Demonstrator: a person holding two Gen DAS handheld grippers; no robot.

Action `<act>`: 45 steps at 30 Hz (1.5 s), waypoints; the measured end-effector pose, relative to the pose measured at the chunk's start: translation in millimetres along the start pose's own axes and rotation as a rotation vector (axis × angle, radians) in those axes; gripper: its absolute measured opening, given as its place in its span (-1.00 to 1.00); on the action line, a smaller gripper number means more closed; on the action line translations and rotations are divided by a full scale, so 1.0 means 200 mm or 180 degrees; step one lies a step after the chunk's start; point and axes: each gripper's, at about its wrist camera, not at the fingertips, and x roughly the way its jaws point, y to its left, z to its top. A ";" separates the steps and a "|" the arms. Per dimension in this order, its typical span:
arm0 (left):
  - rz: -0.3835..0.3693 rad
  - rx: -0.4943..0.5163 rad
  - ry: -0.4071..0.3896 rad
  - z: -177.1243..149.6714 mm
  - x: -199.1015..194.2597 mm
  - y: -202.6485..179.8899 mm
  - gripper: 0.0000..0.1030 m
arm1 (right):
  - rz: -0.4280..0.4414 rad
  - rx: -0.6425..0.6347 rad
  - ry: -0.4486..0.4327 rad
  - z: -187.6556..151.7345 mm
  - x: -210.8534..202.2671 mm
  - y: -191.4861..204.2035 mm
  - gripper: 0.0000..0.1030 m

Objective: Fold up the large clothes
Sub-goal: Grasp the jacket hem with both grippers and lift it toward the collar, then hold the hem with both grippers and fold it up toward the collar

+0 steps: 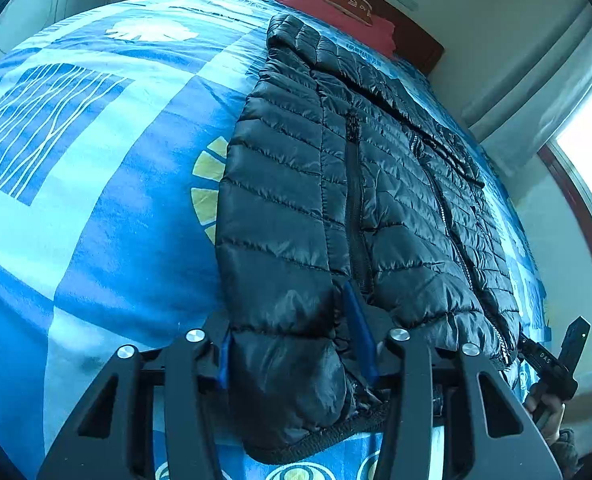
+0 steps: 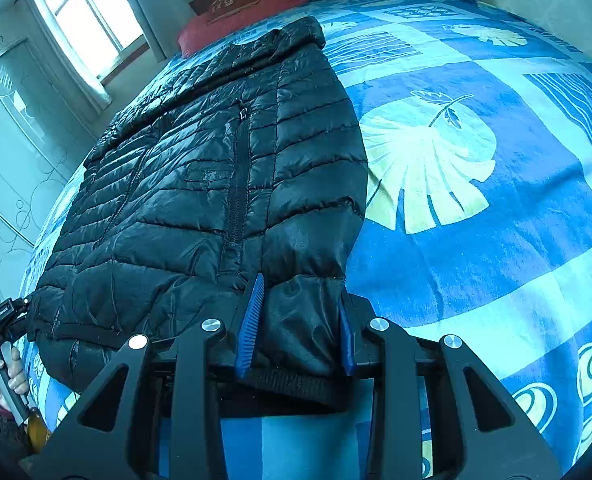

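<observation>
A black quilted puffer jacket [image 1: 336, 184] lies flat on the bed, hood toward the headboard, sleeves folded in over the body. My left gripper [image 1: 292, 344] has its blue pads on either side of the jacket's near left hem corner and is shut on it. My right gripper [image 2: 300, 332] is shut on the near right corner, over the sleeve cuff and hem [image 2: 296, 380]. The jacket also shows in the right wrist view [image 2: 216, 168]. Each gripper appears at the edge of the other's view.
The bed is covered by a blue patterned blanket [image 1: 96, 200] with leaf prints [image 2: 428, 160]. A red pillow [image 1: 328, 8] lies at the wooden headboard. A window [image 2: 92, 12] and wardrobe stand beside the bed.
</observation>
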 end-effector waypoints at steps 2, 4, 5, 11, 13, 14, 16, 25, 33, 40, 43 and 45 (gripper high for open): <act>0.0005 -0.0003 0.0015 0.00 0.00 0.00 -0.18 | -0.0035 -0.0039 -0.0029 -0.01 0.00 0.01 -0.38; 0.0009 -0.0007 0.0017 0.00 -0.01 0.00 -0.20 | -0.0016 -0.0040 -0.0061 -0.02 0.00 0.01 -0.38; 0.0010 -0.0014 0.0012 0.00 -0.01 0.00 -0.22 | 0.0017 -0.0024 -0.0086 -0.02 0.00 0.00 -0.38; -0.0089 -0.0128 -0.0041 -0.01 -0.01 0.02 -0.57 | 0.0149 0.0027 -0.0199 -0.04 -0.01 -0.03 -0.40; -0.0104 -0.0114 -0.0058 -0.01 -0.02 0.01 -0.65 | 0.0219 0.0097 -0.0208 -0.04 -0.01 -0.05 -0.46; -0.0105 -0.0096 -0.0073 -0.02 -0.03 0.00 -0.68 | 0.0252 0.0138 -0.0211 -0.03 -0.02 -0.05 -0.47; -0.0131 -0.0093 -0.0086 -0.02 -0.03 0.00 -0.71 | 0.0289 0.0159 -0.0203 -0.03 -0.02 -0.06 -0.51; -0.0318 -0.0148 -0.0122 0.01 -0.06 0.01 -0.78 | 0.0319 0.0147 -0.0198 -0.01 -0.04 -0.03 -0.70; -0.0374 -0.0126 -0.0229 0.02 -0.14 -0.01 -0.79 | 0.0509 0.0225 -0.0225 0.00 -0.15 -0.02 -0.76; -0.0404 -0.0084 -0.0238 0.00 -0.30 -0.07 -0.80 | 0.0782 0.0460 -0.0292 -0.01 -0.37 -0.01 -0.77; -0.0475 -0.0068 -0.0262 -0.03 -0.42 -0.10 -0.80 | 0.0885 0.0558 -0.0303 -0.04 -0.47 -0.01 -0.77; -0.0527 -0.0080 -0.0272 -0.05 -0.48 -0.11 -0.80 | 0.0953 0.0625 -0.0303 -0.07 -0.53 -0.01 -0.77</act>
